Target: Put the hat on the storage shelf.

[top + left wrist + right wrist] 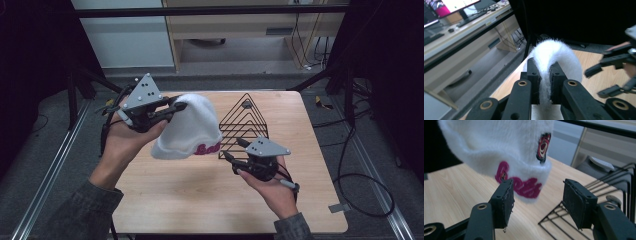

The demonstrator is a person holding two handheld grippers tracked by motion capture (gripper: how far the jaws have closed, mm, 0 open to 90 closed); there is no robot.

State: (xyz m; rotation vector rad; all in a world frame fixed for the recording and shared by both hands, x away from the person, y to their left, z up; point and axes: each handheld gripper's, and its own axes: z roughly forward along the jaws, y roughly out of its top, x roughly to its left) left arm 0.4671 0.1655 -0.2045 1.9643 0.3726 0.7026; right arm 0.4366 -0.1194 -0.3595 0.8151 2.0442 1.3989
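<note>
Left tool clamped on crown of white beanie, held aloft over counter middle; right tool jaws apart, empty below cuff: thin pinch may slip, or hat snag wire rack.

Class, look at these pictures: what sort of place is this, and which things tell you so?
Probably a lab or workshop for recording handling work: a lone wooden table ringed by a metal frame, loose cables on the floor, and a desk with monitors nearby.
</note>
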